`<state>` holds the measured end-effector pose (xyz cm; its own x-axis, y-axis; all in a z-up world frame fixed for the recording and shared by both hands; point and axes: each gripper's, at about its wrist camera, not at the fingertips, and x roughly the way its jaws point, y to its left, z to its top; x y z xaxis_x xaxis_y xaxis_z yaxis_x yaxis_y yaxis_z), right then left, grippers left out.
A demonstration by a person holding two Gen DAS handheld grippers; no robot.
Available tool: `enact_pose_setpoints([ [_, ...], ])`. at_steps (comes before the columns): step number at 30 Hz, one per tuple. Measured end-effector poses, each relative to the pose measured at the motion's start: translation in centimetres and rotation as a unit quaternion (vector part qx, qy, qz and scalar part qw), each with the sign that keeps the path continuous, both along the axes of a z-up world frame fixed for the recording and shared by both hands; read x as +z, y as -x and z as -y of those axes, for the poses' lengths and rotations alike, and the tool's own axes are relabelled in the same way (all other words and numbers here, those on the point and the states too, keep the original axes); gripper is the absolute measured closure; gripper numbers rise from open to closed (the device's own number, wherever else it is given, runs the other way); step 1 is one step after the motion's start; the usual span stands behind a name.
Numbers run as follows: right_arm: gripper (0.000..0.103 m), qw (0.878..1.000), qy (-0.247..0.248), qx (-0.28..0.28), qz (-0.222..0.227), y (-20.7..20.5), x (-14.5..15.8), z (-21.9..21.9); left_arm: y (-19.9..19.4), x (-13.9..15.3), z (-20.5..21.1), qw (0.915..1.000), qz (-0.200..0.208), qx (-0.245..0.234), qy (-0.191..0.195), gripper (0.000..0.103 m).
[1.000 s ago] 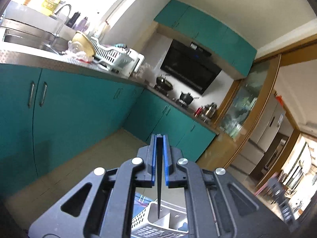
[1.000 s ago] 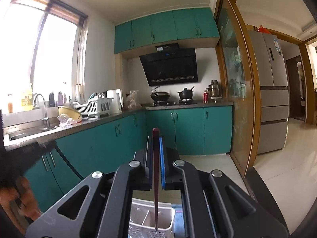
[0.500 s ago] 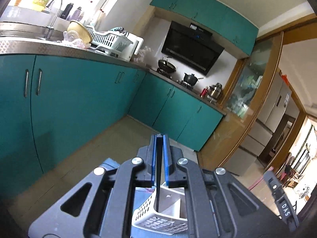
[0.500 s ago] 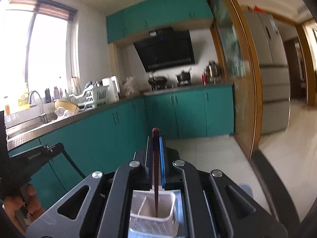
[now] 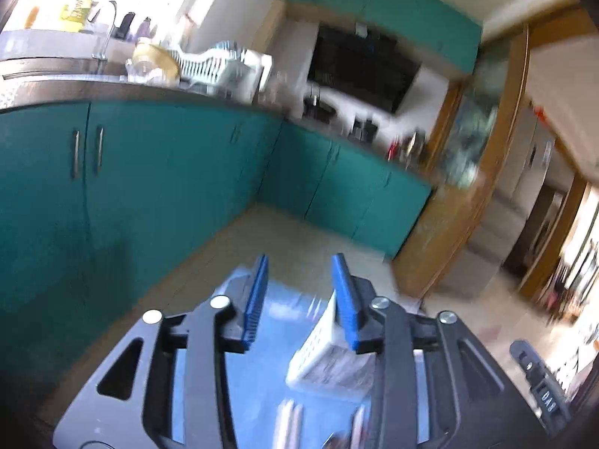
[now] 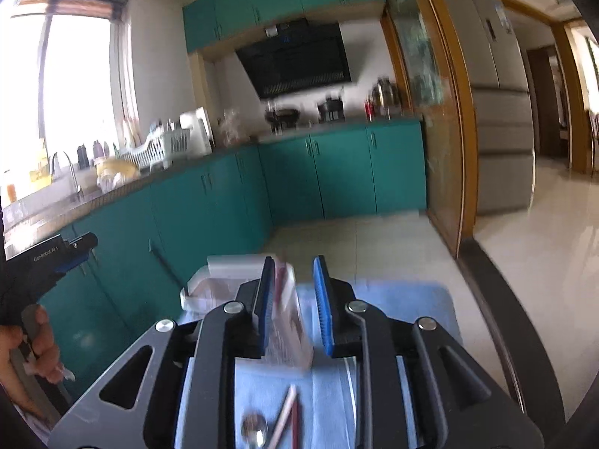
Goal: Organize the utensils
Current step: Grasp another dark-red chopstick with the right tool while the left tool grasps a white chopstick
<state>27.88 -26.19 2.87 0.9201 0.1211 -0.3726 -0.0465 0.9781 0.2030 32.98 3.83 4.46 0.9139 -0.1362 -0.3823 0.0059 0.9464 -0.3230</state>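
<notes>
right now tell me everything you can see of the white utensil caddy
The white utensil caddy is a small, boxy plastic basket with perforated, grid-like walls and an open top. It stands on a blue mat, looking tilted through the fisheye. In the right wrist view it sits beyond the open fingers, blurred, with a dark reddish stick apparently standing in it. No gripper visibly touches it.

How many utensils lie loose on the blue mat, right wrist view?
3: a spoon at bottom left, a pale chopstick beside it, and a dark red chopstick right of that. Blurred; the right claw may hide more.
</notes>
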Motion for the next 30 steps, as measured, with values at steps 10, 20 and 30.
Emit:
enact_pose_setpoints([
  [10,0.081,0.958,0.045,0.065,-0.276,-1.5,-14.8,-3.7,-0.9,-15.8,4.9,0.9555,-0.237,-0.124,-0.125,0.069],
  [20,0.081,0.949,0.063,0.071,-0.3,-0.4,-17.5,-5.8,-0.7,-19.2,7.0,0.9421,-0.263,-0.146,-0.148,0.071],
  [30,0.097,0.95,0.081,0.071,-0.294,0.1,-17.5,-6.0,-0.1,-18.7,6.0,0.9461,-0.273,-0.13,-0.116,0.092],
])
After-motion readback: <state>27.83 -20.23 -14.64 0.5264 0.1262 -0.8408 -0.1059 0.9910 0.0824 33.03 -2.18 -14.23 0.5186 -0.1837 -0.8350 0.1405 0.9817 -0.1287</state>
